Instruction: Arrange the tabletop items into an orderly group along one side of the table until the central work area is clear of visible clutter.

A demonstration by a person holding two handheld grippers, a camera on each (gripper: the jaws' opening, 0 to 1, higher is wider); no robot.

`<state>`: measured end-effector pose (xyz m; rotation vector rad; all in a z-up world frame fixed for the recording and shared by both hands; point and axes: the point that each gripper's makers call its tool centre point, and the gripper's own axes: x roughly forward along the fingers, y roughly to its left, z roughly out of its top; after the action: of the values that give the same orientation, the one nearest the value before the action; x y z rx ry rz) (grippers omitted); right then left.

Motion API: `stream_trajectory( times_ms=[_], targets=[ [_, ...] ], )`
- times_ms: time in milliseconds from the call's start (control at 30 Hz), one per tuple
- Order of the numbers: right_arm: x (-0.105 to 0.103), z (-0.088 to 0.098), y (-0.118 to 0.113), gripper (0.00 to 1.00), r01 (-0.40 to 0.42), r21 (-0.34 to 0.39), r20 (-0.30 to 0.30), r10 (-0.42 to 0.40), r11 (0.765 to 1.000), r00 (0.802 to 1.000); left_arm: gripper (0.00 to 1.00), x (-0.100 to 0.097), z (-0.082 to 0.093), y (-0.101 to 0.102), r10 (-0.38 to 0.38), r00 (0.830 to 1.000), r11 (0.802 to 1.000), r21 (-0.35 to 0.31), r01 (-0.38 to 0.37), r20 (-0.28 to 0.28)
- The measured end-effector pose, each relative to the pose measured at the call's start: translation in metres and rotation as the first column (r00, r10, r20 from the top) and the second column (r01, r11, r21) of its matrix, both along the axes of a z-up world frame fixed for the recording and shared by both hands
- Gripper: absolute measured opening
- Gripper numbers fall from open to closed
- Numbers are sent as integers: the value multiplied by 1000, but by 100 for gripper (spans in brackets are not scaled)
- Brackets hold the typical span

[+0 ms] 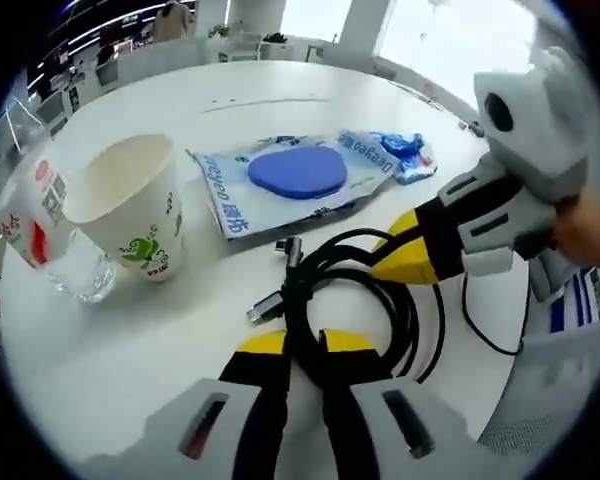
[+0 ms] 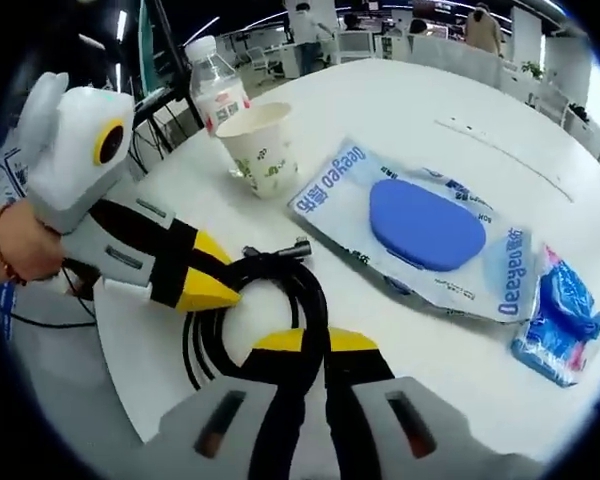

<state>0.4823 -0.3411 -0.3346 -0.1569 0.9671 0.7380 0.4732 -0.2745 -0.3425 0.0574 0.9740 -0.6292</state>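
Observation:
A coiled black cable (image 1: 380, 300) with plug ends lies near the edge of the white round table (image 1: 110, 350). My left gripper (image 1: 305, 345) is shut on the near side of the coil. My right gripper (image 1: 395, 255) comes in from the right, its yellow tips together on the coil's far side. In the right gripper view, the right gripper (image 2: 315, 342) pinches the cable (image 2: 305, 290), and the left gripper (image 2: 215, 285) grips the coil from the left. Further in are a wet wipes pack with a blue lid (image 1: 295, 175) (image 2: 425, 225) and a small blue packet (image 1: 405, 155) (image 2: 565, 315).
A paper cup (image 1: 130, 205) (image 2: 260, 145) stands upright beside a clear plastic bottle (image 1: 40, 220) (image 2: 218, 85) near the table's rim. A thin black wire (image 1: 475, 320) hangs over the table edge by the coil. Chairs and desks stand beyond the table.

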Motion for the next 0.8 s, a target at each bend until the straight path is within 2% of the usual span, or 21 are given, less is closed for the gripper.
stream_trajectory(
  times_ms=[200,800],
  targets=[
    [0,13,-5,0,42,36,16,-42,998,999,4,3,11,-5,4,1000,1000,-14,-4,30],
    [-1,60,-39,0,89,47,109,-93,995,990,3,7,56,-41,-62,992,996,-54,68,108]
  ],
)
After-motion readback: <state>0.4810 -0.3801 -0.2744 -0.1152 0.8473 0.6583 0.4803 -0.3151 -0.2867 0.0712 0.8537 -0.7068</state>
